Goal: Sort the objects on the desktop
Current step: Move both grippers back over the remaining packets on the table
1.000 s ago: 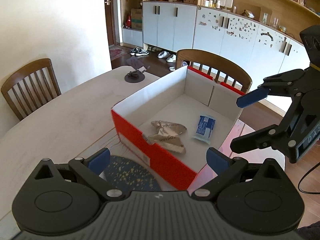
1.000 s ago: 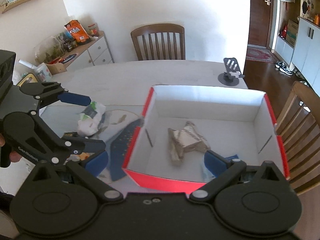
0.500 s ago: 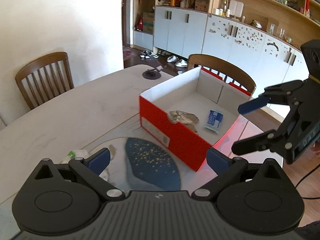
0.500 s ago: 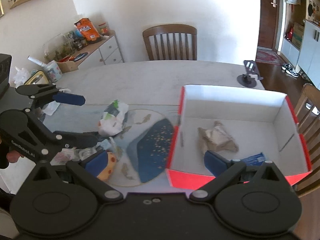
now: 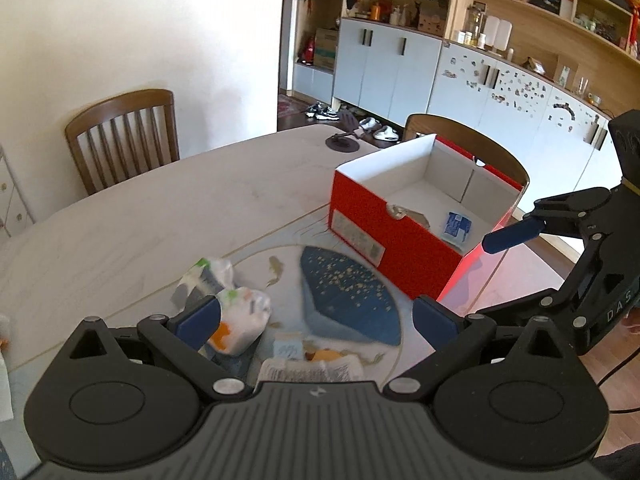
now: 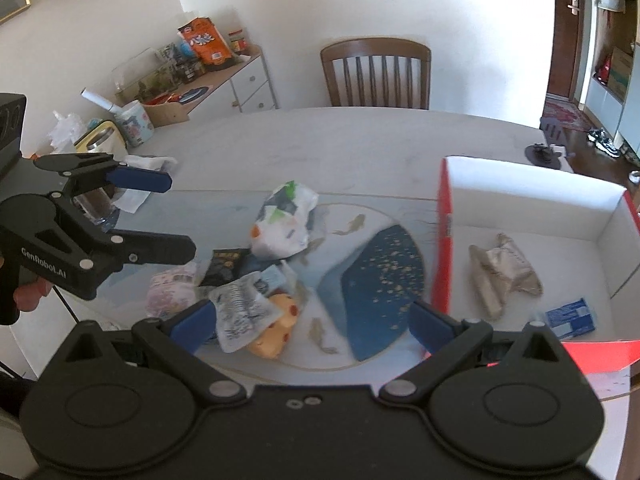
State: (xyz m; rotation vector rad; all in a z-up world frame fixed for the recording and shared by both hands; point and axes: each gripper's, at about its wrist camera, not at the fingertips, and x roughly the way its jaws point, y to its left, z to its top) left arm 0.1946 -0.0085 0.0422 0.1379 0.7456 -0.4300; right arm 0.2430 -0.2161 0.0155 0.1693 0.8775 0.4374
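On the pale surface (image 5: 160, 220), a red shoebox (image 5: 400, 248) with a white interior is seen standing open beside a round mat printed with a dark blue shape (image 6: 380, 276). Inside the box, a crumpled brownish wrapper (image 6: 502, 276) and a small blue packet (image 6: 572, 316) are seen lying apart on the floor of the box. On the mat, well apart from the box, a loose pile of packets is noted: a white crumpled bag with green and orange print (image 6: 284, 224), a black sachet (image 6: 224, 266), a pink-patterned packet (image 6: 172, 288), a silver-grey pouch (image 6: 240, 312) lying over a yellow item with red dots (image 6: 276, 332).

The left hand-held gripper (image 5: 316, 316) is held above the pile with its blue-padded fingers spread wide and nothing between them. The right hand-held gripper (image 6: 312, 322) is likewise spread and empty, held over the mat between pile and box. In the right wrist view, a fingertip of the person (image 6: 28, 296) is visible on the left gripper's handle. A phone stand (image 5: 344, 140) is recorded at the far edge of the surface, with wooden chairs (image 6: 376, 72) beyond.
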